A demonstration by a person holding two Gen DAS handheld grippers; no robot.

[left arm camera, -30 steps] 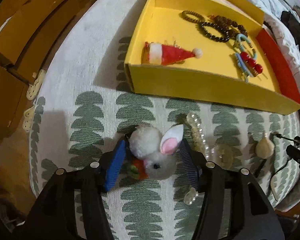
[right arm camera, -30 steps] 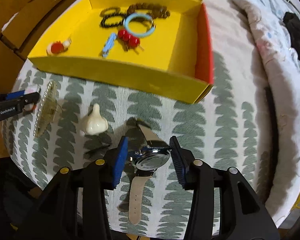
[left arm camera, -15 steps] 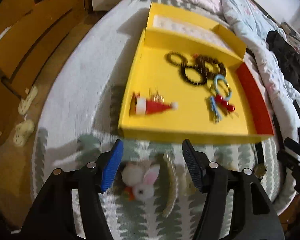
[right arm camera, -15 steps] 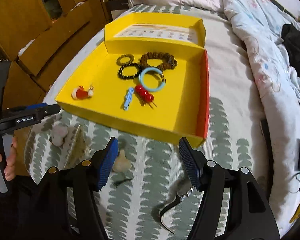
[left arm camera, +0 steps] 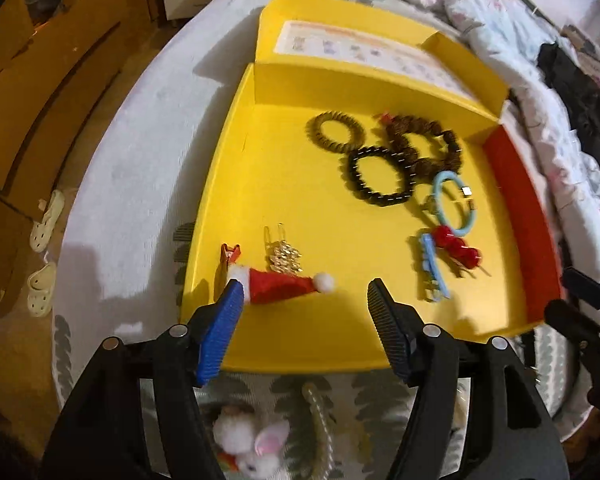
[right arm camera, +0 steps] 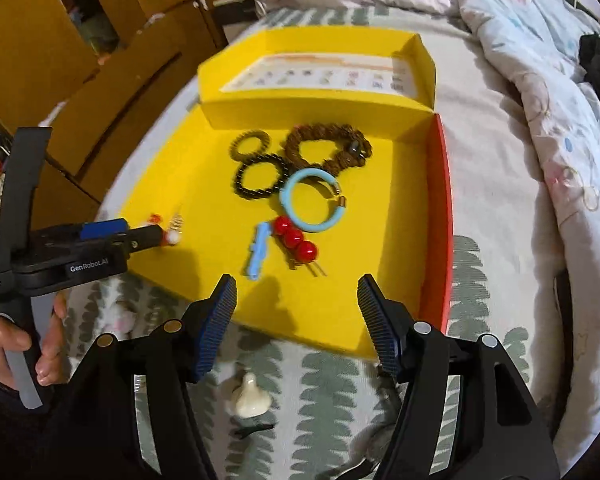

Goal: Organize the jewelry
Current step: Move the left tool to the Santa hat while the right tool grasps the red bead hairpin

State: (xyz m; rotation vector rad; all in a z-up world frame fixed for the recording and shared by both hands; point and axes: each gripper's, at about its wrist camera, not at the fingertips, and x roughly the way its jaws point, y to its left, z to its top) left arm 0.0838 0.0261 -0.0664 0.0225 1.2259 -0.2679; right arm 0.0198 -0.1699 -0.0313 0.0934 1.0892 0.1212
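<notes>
An open yellow box (left arm camera: 300,360) lies on the leaf-print cloth and holds a Santa-hat clip (left arm camera: 284,284), bead bracelets (left arm camera: 380,180), a blue bangle (right arm camera: 312,200) and a red-bead pin (right arm camera: 296,240). My left gripper (left arm camera: 303,296) hangs open and empty over the box's near edge. Below it on the cloth lie the bunny clip (left arm camera: 256,452) and a pearl piece (left arm camera: 320,420). My right gripper (right arm camera: 297,288) is open and empty above the box's front wall (right arm camera: 300,332). A cream garlic-shaped charm (right arm camera: 250,400) and a black pin (right arm camera: 254,428) lie beneath it. The watch is mostly hidden behind its right finger.
The box's lid (right arm camera: 320,76) stands at the far side and its right wall (right arm camera: 436,220) is red. A hand (right arm camera: 4,344) holds the left gripper's handle at the left. A quilt (right arm camera: 540,100) lies to the right, with wooden furniture (left arm camera: 40,100) and slippers (left arm camera: 44,280) on the left.
Both grippers stood low around the bunny clip and the watch. Their jaws widened, both lifted away and now hang over the box's near edge. Bunny clip and watch stay on the cloth.
</notes>
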